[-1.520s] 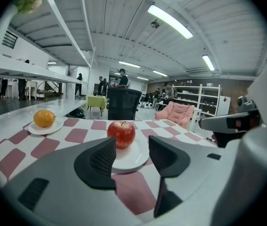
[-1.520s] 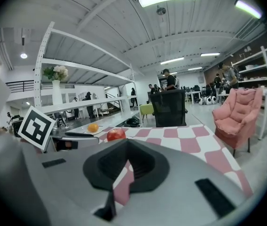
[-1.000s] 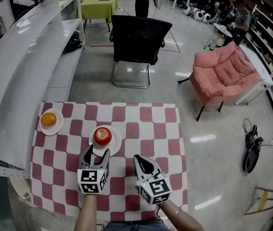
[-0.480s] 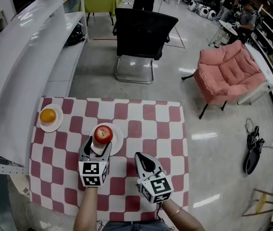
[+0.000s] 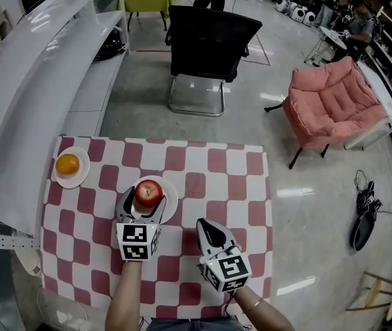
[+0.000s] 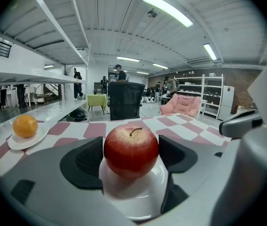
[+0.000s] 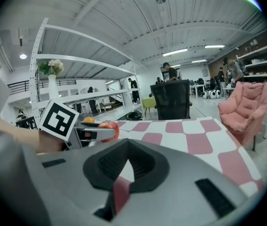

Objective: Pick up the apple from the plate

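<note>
Apple [image 5: 148,193]: red, stem up, upright on the small white plate [image 5: 172,195], left of centre on the red-and-white checked bench [image 5: 217,178]. Not lifted.

Left tongs [image 5: 143,203]: jaws wide and have just been opening. They straddle the apple, one dark pad at each flank, low over the plate. In the left gripper view the pads [image 6: 84,161] sit right beside the skin. Whether they actually touch it I cannot settle; no squeeze is visible.

Right tongs [image 5: 207,230]: jaws together with nothing between them. They hang over the bench just right of the plate, apart from it, pointing away from the person.

Orange [image 5: 67,164]: on a second plate [image 5: 80,178] near the bench's far left corner, well apart from the apple.

Beyond the bench: black chair [image 5: 210,36] on the floor, pink armchair [image 5: 330,102] further right.
</note>
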Demonstrator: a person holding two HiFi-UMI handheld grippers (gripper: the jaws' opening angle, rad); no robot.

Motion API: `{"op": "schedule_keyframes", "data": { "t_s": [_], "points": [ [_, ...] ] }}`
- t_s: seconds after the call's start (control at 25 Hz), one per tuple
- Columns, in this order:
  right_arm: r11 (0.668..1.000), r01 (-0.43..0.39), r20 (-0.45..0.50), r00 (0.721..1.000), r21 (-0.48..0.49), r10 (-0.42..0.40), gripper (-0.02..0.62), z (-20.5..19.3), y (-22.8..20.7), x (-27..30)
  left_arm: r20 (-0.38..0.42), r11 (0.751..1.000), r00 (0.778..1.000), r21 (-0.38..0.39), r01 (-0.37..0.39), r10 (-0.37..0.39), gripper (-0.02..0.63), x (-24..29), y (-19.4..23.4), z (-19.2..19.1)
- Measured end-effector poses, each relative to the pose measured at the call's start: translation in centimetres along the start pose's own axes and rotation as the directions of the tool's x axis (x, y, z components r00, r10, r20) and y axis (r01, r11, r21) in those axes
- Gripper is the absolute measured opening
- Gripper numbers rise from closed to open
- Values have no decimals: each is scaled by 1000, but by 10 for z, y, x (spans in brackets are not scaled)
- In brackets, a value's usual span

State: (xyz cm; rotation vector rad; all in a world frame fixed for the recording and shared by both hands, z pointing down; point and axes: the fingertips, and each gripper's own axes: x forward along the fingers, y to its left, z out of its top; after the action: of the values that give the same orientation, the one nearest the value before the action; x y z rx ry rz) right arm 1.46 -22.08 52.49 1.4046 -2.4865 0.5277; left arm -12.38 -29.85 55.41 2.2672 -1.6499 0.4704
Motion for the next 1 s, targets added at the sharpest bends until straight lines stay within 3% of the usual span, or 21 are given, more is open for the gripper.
{"op": "schedule_keyframes", "data": {
  "t_s": [1.0],
  "points": [
    [1000,-4,-16,1000,-12,4,9,1,6,4,27,1000,1000,8,10,-10,355,2,4,15]
  ]
}}
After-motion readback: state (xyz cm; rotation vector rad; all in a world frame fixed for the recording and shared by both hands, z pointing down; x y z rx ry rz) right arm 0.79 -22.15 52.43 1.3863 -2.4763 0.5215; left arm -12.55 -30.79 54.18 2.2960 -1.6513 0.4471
